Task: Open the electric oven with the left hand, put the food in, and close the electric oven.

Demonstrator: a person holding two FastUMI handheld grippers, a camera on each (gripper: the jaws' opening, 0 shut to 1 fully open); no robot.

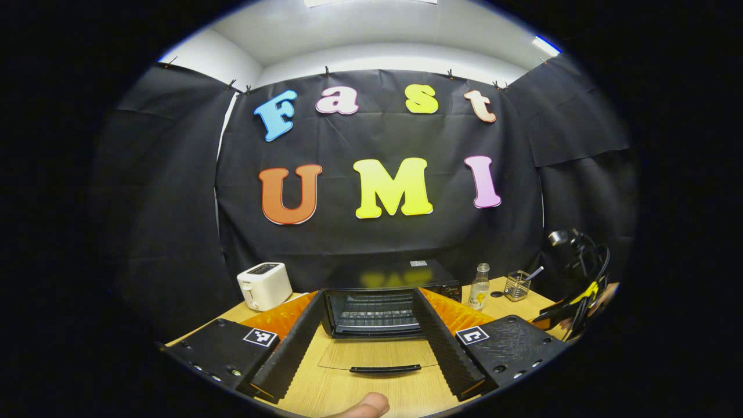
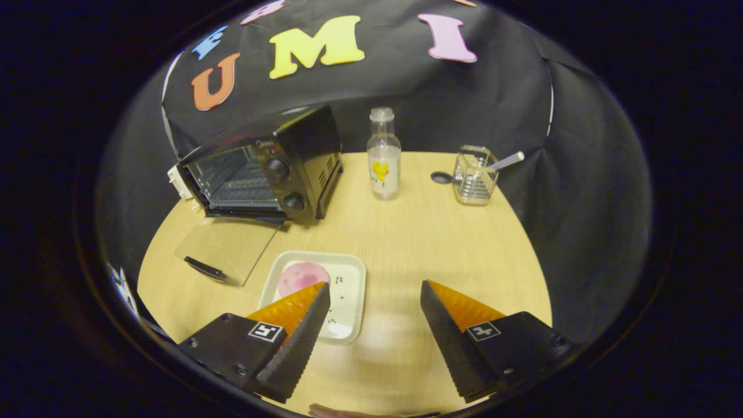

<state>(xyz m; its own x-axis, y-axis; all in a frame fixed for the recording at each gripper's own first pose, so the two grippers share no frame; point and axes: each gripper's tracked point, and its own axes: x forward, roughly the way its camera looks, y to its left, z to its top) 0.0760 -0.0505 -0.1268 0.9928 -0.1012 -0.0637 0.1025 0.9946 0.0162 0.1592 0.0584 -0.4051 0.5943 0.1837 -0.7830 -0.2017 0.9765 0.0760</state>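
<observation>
Hovering with the right gripper spread wide and empty over the tray of food, we should close squarely on its rim, while the left gripper, also wide, faces the oven, door down.

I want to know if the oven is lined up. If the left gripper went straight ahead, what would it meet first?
Probably the open oven's rack, passing above the dropped glass door; depth is unclear. Left gripper is open.
</observation>
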